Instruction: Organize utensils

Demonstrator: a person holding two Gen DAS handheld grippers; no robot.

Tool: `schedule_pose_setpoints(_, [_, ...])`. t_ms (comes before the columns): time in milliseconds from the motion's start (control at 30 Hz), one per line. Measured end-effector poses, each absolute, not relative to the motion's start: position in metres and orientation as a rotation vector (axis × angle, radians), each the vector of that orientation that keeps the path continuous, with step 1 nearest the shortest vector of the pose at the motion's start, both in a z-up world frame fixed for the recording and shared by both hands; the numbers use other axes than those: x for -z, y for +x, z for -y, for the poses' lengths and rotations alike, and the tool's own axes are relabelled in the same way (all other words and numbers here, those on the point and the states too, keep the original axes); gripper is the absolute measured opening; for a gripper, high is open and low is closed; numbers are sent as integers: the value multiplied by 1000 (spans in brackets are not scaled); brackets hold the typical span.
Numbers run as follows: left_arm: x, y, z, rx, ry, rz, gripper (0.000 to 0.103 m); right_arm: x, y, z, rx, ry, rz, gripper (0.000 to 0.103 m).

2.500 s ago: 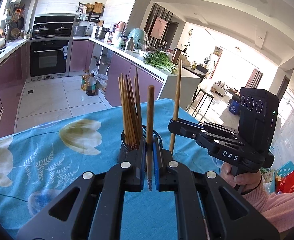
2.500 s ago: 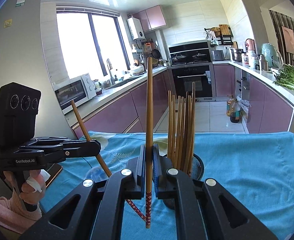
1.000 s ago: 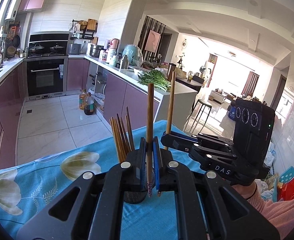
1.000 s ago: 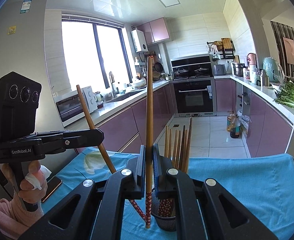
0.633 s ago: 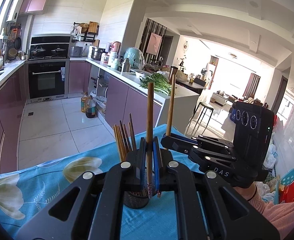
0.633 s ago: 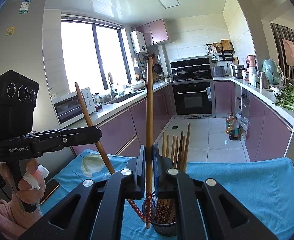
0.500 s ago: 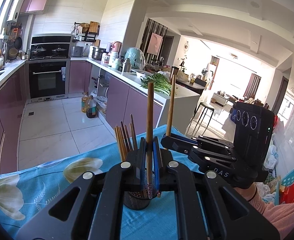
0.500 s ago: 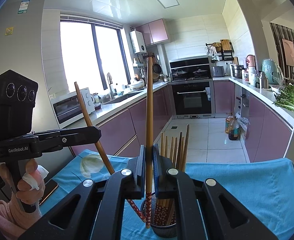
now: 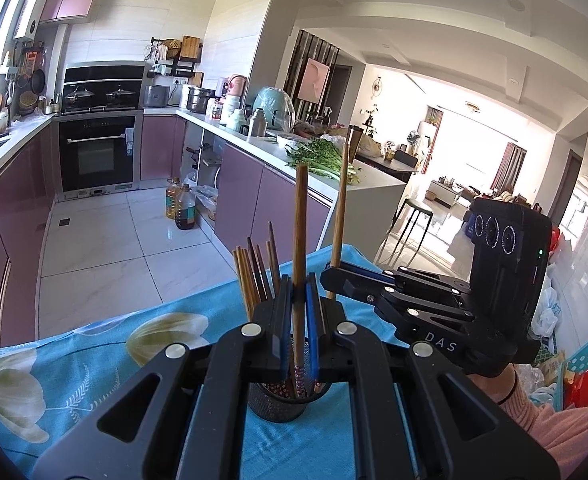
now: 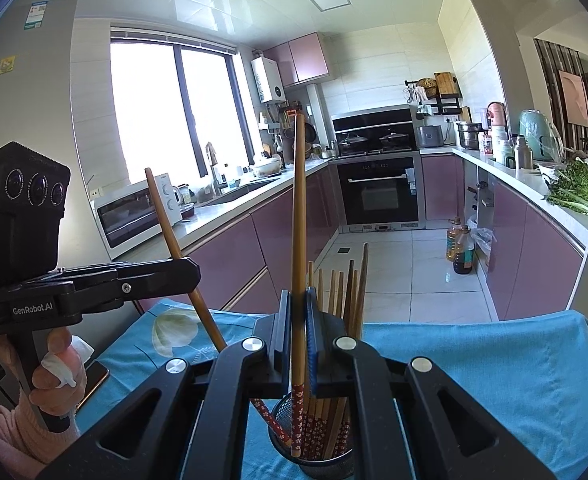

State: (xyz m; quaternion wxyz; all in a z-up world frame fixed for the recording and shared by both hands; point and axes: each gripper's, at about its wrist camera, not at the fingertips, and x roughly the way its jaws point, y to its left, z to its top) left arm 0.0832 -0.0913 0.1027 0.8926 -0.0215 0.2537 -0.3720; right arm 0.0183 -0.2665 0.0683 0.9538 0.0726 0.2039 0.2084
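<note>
A: Holder mouth? The mesh cup (image 10: pixel 326 456) is crowded on its far side by a standing chopstick bundle (image 10: pixel 344 292); its near side shows a gap.

B: Approach? Left gripper (image 9: pixel 297 312) and right gripper (image 9: pixel 336 280) sit just beside each other over the cup, each clamping one chopstick. Blue tablecloth (image 10: pixel 494 360) to the right lies bare.

I count two black two-finger grippers: left gripper (image 9: pixel 297 320) and right gripper (image 10: pixel 297 336), one long brown wooden chopstick clamped in each, left-held chopstick (image 9: pixel 300 240) and right-held chopstick (image 10: pixel 298 240). One black mesh metal holder (image 10: pixel 326 462), lower centre. About seven loose chopsticks (image 10: pixel 350 280) stand inside; exact number unclear. Two oil bottles (image 9: pixel 180 208) on floor.
</note>
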Motion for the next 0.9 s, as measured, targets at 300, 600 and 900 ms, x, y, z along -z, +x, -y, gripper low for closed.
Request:
schedule_pose_setpoints(300, [-104, 85, 97, 762, -30, -546, 7, -61, 28, 261, -404, 157, -439, 6])
schedule_pose_setpoints(600, [-102, 90, 102, 762, -16, -570, 7, -55, 34, 260, -395, 163, -460, 6])
schedule_pose_setpoints(900, [-104, 89, 101, 765, -9, -588, 7, -51, 36, 260, -390, 167, -474, 6])
